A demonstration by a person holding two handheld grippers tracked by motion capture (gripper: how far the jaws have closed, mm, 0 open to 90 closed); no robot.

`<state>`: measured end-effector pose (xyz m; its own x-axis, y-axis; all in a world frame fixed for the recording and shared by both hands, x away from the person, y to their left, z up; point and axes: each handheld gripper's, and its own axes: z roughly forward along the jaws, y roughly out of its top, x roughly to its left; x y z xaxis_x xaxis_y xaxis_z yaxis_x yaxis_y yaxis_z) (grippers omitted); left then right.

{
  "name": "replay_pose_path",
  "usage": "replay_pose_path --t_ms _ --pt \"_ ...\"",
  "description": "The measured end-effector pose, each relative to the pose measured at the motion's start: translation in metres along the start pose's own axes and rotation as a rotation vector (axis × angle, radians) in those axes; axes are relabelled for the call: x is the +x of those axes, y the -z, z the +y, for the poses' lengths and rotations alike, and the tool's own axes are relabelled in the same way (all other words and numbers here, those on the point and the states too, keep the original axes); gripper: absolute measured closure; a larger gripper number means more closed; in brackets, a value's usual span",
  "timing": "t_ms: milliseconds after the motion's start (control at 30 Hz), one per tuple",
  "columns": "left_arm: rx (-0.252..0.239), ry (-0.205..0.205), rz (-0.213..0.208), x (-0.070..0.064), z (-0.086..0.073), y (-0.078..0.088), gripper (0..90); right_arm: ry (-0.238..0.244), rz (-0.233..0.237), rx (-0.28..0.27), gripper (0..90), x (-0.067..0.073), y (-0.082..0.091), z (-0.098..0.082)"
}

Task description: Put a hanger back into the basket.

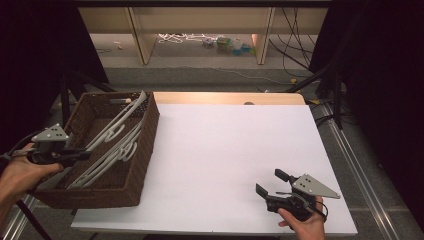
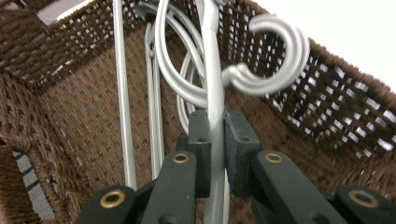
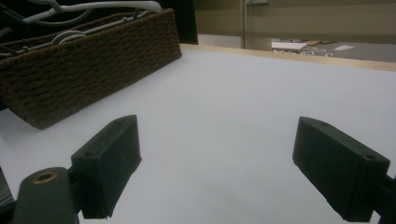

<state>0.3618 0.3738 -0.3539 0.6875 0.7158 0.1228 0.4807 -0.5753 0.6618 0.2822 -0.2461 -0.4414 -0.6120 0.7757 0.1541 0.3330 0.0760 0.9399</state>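
Jaws of your left gripper (image 2: 215, 140) pinch a hanger (image 2: 212, 60) inside the basket (image 2: 60, 93), seen close up; your right gripper (image 1: 272, 186) gapes empty.

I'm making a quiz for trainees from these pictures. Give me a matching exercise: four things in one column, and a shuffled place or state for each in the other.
Things:
1. left gripper
2. right gripper
3. basket
4. hangers

Places or states:
A. brown wicker, at the table's left edge
B. jaws wide apart over bare white table
C. silver, piled in the basket
D. jaws clamped on a hanger's stem

Pairs: 1-D, 2-B, 3-A, 4-C
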Motion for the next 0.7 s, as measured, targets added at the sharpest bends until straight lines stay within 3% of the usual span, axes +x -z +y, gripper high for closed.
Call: replay_pose_path --t_ms 100,167,200,233,267,300,333,367,400,433,500,533,567,667,700 --pt "0.008 0.013 -0.001 -0.001 -0.001 -0.005 82.2 0.005 -0.003 -0.007 15.8 0.0 -0.001 0.0" --pt "0.019 0.051 -0.001 -0.002 -0.001 -0.007 82.2 -0.006 0.012 -0.015 15.9 0.001 -0.002 0.0" --pt "0.013 0.016 -0.009 0.0 -0.001 -0.009 82.2 0.002 0.007 -0.021 15.9 0.0 -0.002 0.0" --pt "0.015 0.038 -0.017 -0.001 -0.001 -0.011 82.1 -0.003 0.005 0.0 15.9 0.001 -0.001 0.0" --pt "0.016 0.044 -0.021 0.0 -0.002 -0.012 82.1 -0.002 0.009 -0.022 15.9 0.001 -0.002 0.0" --pt "0.022 0.032 -0.019 0.001 -0.002 -0.014 82.1 0.0 0.01 -0.023 15.9 0.001 -0.002 0.0" --pt "0.037 0.075 -0.015 -0.001 -0.003 -0.017 82.1 0.0 0.009 -0.019 15.9 0.001 -0.002 0.0" --pt "0.047 0.081 -0.017 -0.002 -0.004 -0.019 82.1 0.001 0.011 -0.024 15.9 0.001 -0.002 -0.001" --pt "0.058 0.081 -0.019 -0.002 -0.004 -0.022 82.1 0.0 0.011 -0.022 15.9 0.001 -0.002 -0.001" --pt "0.068 0.039 -0.021 0.0 -0.005 -0.026 82.1 0.001 0.01 -0.013 15.9 0.001 -0.001 0.0" --pt "0.112 0.043 -0.049 -0.002 -0.006 -0.028 81.9 0.001 0.011 -0.021 15.9 0.001 -0.002 0.0" --pt "0.095 0.059 -0.042 -0.003 -0.007 -0.031 81.9 0.002 0.011 -0.022 15.9 0.001 -0.002 -0.001" --pt "0.104 0.045 -0.047 -0.002 -0.007 -0.032 81.9 -0.003 0.012 -0.017 15.9 0.001 -0.002 0.0" --pt "0.118 0.056 -0.057 0.0 -0.009 -0.035 81.8 -0.005 0.013 -0.014 15.9 0.001 -0.002 0.0" --pt "0.121 0.092 -0.059 -0.001 -0.01 -0.038 81.8 0.004 0.009 -0.017 15.9 0.001 -0.002 0.0"
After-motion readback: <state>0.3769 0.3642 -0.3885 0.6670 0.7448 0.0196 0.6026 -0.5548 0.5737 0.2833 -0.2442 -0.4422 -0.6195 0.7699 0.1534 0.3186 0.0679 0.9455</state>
